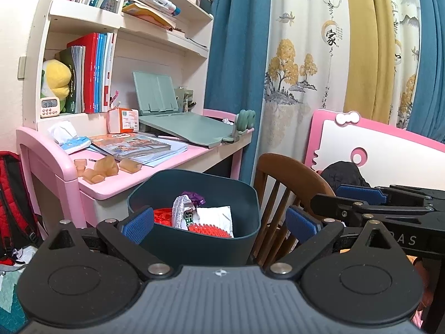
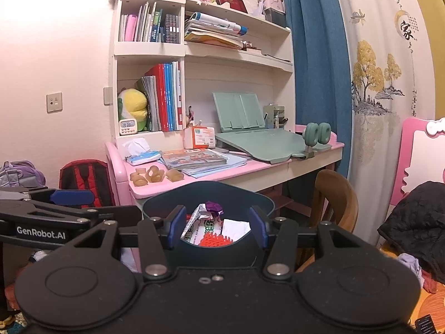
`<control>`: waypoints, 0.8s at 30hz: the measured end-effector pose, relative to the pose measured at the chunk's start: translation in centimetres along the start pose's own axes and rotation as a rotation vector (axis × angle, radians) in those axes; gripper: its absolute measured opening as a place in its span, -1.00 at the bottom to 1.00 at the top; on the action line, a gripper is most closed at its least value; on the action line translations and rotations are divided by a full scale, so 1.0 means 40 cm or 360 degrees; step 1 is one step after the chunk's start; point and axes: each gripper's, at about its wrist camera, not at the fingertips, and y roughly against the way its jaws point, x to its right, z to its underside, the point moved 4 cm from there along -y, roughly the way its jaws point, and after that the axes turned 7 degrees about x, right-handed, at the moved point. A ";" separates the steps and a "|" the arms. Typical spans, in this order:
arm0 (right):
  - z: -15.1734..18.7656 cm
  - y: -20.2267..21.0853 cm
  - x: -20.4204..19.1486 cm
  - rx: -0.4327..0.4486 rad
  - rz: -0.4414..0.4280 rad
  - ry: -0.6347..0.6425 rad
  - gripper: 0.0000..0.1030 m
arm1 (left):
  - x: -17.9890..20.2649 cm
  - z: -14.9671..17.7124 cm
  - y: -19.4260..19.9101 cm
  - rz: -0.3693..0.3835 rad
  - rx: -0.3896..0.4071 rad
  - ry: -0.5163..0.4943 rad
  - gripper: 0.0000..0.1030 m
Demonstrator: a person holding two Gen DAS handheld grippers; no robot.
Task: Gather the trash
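Currently both hand-held grippers, left (image 1: 219, 222) and right (image 2: 217, 224), gape wide and empty over the bin (image 1: 251, 239); bumping its rim could spill the wrappers (image 1: 185, 213).

Each gripper (image 1: 219, 222) (image 2: 218, 226) is matte black with blue ribbed pads (image 1: 137, 224), silver screws and white "GenRobot.AI" lettering.

You are in a child's bedroom or study corner at home. Landmark: pink desk (image 2: 278, 164). Above it, a cream hutch shelf (image 2: 150, 50) with books and a plush toy (image 2: 133, 105). On it, a green reading stand (image 2: 239, 111). Right of it, blue curtains (image 2: 314, 69); beside it, a wooden chair (image 2: 336, 194); left, a red backpack (image 2: 83, 178).
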 end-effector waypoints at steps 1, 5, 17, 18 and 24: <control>0.000 0.000 -0.001 0.0000 0.0000 0.0000 -0.03 | 0.001 0.001 0.001 0.0001 0.0002 0.0002 0.97; 0.000 0.000 -0.001 0.0000 0.0001 0.0000 -0.03 | 0.000 0.003 0.005 0.0000 0.0017 0.0015 0.97; 0.000 0.017 -0.005 0.0032 -0.0013 -0.0013 -0.03 | -0.001 0.007 0.016 -0.0038 0.0082 0.0037 0.97; 0.001 0.017 -0.004 0.0032 -0.0013 -0.0014 -0.03 | -0.001 0.007 0.016 -0.0040 0.0083 0.0035 0.97; 0.002 0.018 -0.006 0.0030 -0.0017 -0.0014 -0.03 | -0.002 0.011 0.018 -0.0055 0.0083 0.0019 0.97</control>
